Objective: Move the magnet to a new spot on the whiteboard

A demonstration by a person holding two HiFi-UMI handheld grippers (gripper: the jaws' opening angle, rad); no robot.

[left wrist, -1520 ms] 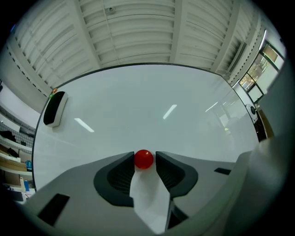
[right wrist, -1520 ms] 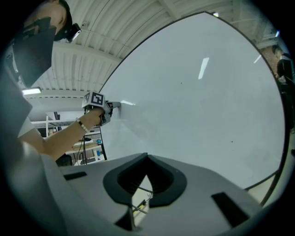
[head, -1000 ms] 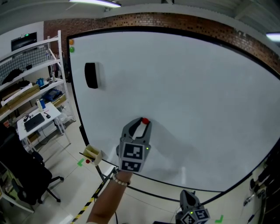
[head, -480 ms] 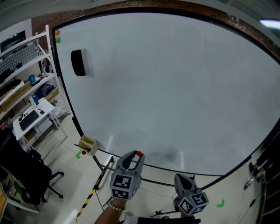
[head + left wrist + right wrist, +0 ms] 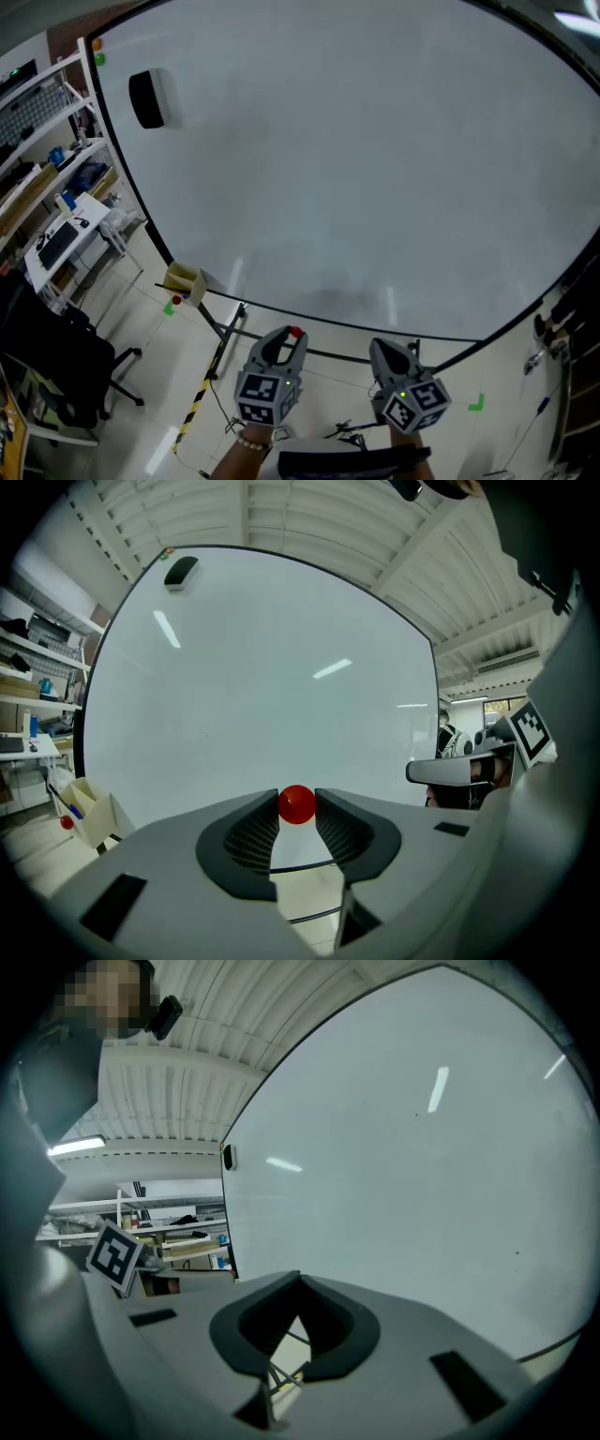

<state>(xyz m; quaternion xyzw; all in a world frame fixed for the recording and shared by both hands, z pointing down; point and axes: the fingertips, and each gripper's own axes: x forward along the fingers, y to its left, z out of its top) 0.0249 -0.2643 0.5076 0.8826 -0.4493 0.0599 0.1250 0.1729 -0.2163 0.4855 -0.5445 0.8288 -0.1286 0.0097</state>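
The small round red magnet (image 5: 297, 804) is gripped between the tips of the left gripper (image 5: 292, 337), its pads closed on either side of the ball with the ball proud of the tips; it is therefore not on the whiteboard (image 5: 356, 169) but carried in front of it; in the head view the tips lie just below the board's lower frame edge, so bare board is judged to lie ahead of and above this gripper; in the left gripper view the white surface fills nearly everything beyond the jaws. The right gripper (image 5: 300, 1283) is held just beside the left one, on its right, with its jaws brought together at the tips and nothing between them; the left hand is thus the one that must be used. Being a ball, the magnet has no long axis to be lined up; only its free front face need be presented square to the board. A black board eraser (image 5: 145, 97) sits far up and to the left of the left gripper, and a yellow tray (image 5: 183, 279) is fixed lower down on that same side; both are well apart from the magnet, so a lift and forward push are judged sufficient.
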